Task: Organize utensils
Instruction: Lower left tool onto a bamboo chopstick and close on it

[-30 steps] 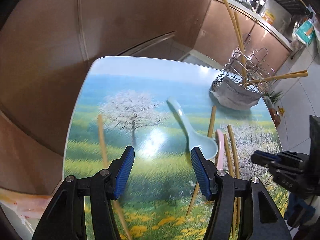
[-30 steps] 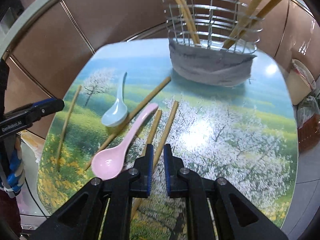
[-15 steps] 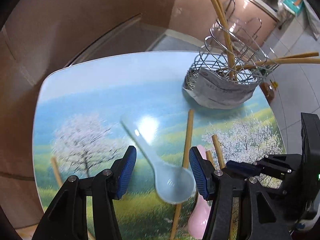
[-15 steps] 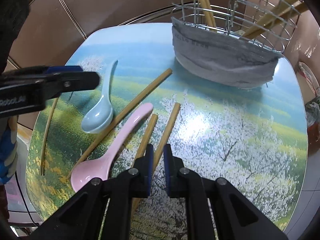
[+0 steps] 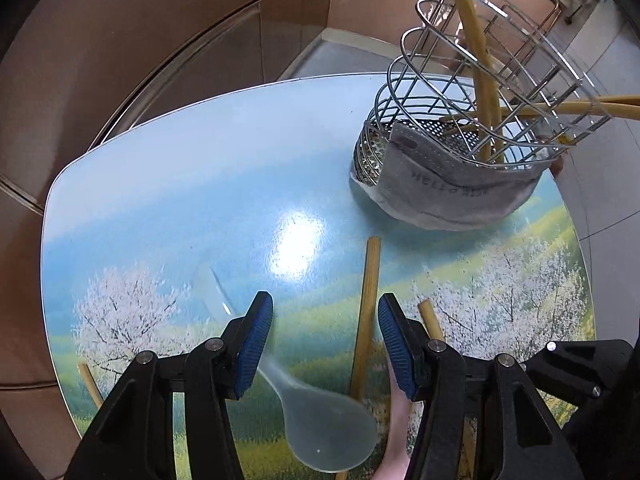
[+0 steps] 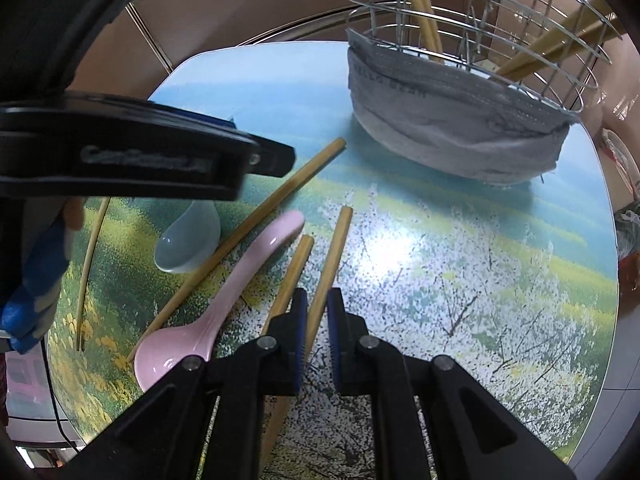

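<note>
Left gripper is held wide open above the blue spoon, whose handle passes under its left finger. Right gripper is nearly closed around a chopstick, contact unclear. Wire basket is seen ahead of both.

Pale blue spoon, pink spoon, blossom-landscape table, grey cloth.

A home kitchen: wire utensil rack at two o'clock on a picture-printed table, brown cabinets behind.
</note>
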